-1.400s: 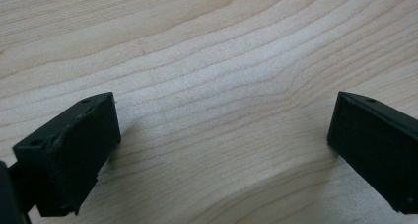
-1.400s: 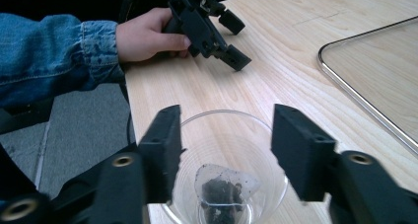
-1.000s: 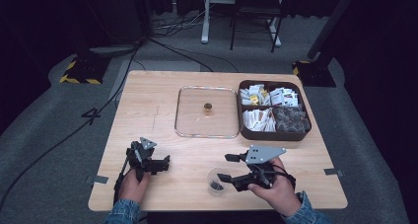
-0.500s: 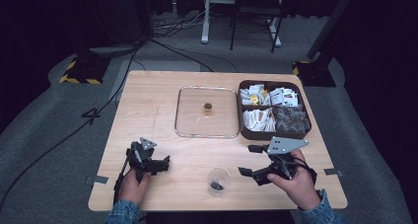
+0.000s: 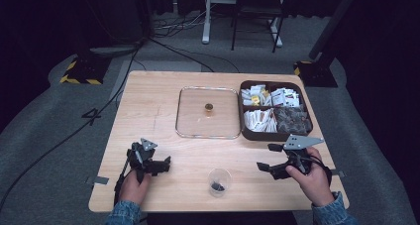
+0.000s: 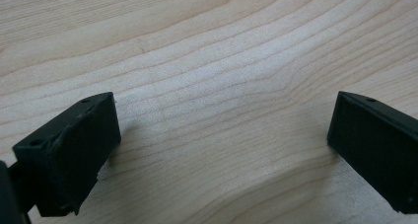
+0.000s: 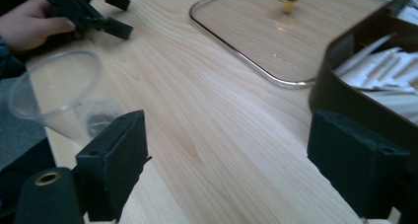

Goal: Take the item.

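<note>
High view, left to right. On the grey floor left of the wooden table [image 5: 153, 101], a black cable [image 5: 74, 131] runs toward a yellow-and-black striped base [image 5: 79, 76]. At the table's near left edge, the person's left hand [image 5: 131, 188] holds the left gripper [image 5: 161, 166], which lies low over bare wood with its jaws pointing right; in the left gripper view its jaws [image 6: 222, 150] stand wide apart, with only wood grain between them and nothing held. Near the front edge, between the two grippers and apart from both, stands a clear plastic cup [image 5: 219, 181] with something small and dark at its bottom. Behind it, at mid-table, lies a clear rectangular lid [image 5: 190, 121] with a small brass knob [image 5: 209, 107] at its centre. Just beside the lid's right edge sits a brown compartmented tray [image 5: 270, 135] holding white packets [image 5: 260, 118] and darker contents. Near the tray's front edge, the right hand [image 5: 312, 178] holds the right gripper [image 5: 267, 168], topped by its grey plate, with its jaws pointing left toward the cup. In the right gripper view its jaws [image 7: 226, 160] are spread wide on nothing; the cup [image 7: 64, 98] appears beyond the left jaw, the tray wall [image 7: 355, 95] beyond the right one, and the lid [image 7: 246, 41] farther off.
</note>
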Demonstrator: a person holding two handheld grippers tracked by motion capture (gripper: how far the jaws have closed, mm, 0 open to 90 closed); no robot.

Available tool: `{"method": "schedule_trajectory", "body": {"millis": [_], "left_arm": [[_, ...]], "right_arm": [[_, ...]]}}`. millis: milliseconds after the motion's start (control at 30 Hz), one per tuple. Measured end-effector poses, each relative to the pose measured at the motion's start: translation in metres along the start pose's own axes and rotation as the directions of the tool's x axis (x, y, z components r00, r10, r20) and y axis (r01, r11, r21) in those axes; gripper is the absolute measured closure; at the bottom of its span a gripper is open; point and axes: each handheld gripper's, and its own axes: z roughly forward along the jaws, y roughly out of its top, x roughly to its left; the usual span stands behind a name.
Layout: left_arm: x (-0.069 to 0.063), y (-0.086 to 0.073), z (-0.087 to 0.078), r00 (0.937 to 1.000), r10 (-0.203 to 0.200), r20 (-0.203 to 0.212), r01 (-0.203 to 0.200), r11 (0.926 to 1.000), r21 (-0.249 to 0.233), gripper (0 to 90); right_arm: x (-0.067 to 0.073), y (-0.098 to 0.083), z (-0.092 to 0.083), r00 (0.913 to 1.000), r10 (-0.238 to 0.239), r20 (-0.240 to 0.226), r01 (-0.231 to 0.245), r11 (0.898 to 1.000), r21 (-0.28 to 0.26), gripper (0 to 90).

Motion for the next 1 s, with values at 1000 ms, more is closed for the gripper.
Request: {"method": "schedule_trajectory", "body": {"millis": [1000], "left_arm": [[0.000, 0.000, 0.000, 1.0000, 0.000, 0.001, 0.000, 1.0000, -0.002, 0.0]], "right_arm": [[-0.061, -0.081, 0.016, 0.9545, 0.074, 0.289, -0.106, 0.990, 0.095, 21.7]]}}
